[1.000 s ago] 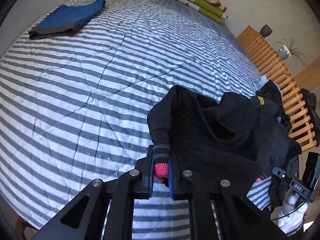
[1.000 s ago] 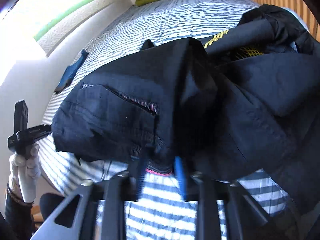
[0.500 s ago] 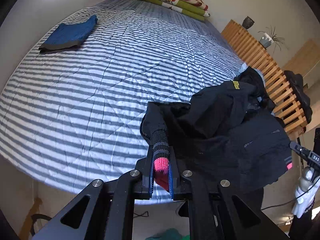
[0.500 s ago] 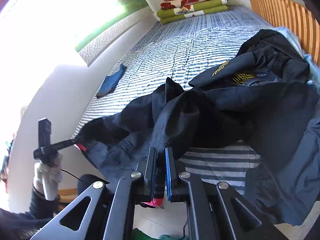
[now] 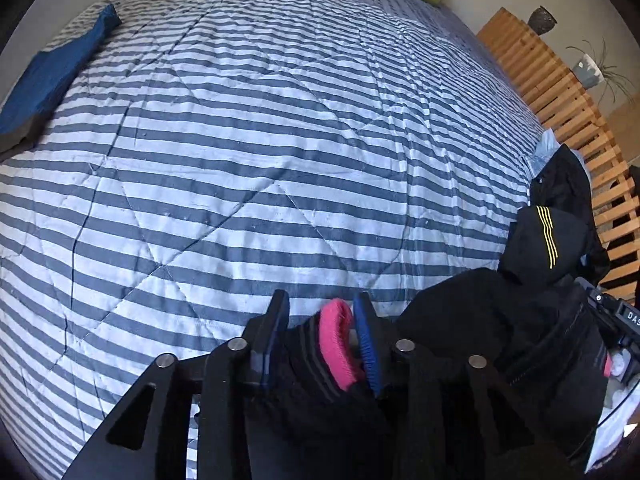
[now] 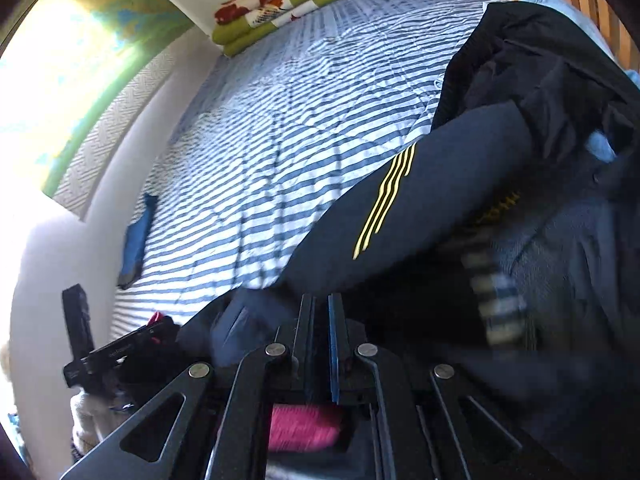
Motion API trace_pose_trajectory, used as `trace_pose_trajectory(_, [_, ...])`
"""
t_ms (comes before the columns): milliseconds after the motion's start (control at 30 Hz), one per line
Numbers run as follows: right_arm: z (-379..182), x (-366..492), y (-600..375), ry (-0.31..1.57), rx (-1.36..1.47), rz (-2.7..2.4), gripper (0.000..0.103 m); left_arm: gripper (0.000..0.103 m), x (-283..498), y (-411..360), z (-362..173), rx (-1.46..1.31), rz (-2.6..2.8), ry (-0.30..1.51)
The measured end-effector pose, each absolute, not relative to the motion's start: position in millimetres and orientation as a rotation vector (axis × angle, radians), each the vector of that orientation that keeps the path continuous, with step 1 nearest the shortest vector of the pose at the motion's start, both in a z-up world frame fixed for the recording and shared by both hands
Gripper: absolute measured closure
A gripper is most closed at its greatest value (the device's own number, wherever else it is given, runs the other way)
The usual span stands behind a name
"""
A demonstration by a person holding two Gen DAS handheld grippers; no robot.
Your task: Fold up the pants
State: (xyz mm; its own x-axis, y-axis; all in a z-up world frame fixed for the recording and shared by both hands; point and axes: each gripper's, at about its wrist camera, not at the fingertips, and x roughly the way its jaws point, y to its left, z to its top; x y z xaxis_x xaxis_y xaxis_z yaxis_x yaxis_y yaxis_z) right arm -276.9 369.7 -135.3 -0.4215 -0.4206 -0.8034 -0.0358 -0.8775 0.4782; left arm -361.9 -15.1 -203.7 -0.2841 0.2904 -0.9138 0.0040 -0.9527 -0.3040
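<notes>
While the black pants [image 5: 500,340] are lying bunched at the striped quilt's [image 5: 260,140] five o'clock edge, the left gripper [image 5: 320,320] has just been opening, its jaws standing loose around the pink-edged cuff [image 5: 336,340]. The right gripper [image 6: 320,312] is clenching dark pants fabric at six o'clock.

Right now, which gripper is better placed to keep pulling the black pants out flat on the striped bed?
Probably the right gripper: its jaws are shut on the black pants. The left gripper has just been opening; the pink-edged cuff sits loose between its fingers, so it must re-grip first.
</notes>
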Motion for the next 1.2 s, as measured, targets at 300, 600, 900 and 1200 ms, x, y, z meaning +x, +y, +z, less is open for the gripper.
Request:
trace_pose_trajectory(300, [-106.5, -255.3, 416.9, -0.634, 1.342, -2.361, 0.06, 0.031, -316.7, -97.3, -152.1, -1.502, 2.466, -0.47])
trace_pose_trajectory(600, [-102.5, -138.9, 377.9, 0.181, 1.245, -2.449, 0.043, 0.031, -244.7, -83.5, -180.9, -1.547, 2.396, -0.196])
trace_pose_trajectory(900, [-100.7, -140.0, 290.9, 0.691, 0.946, -2.474, 0.031, 0.031, -258.5, -55.7, -188.4, -1.517, 2.39, -0.185])
trace_pose_trajectory(1200, [-108.7, -215.7, 285.5, 0.414, 0.943, -2.42, 0.029, 0.013, -323.6, -45.0, -229.6, -1.509, 2.232, -0.301])
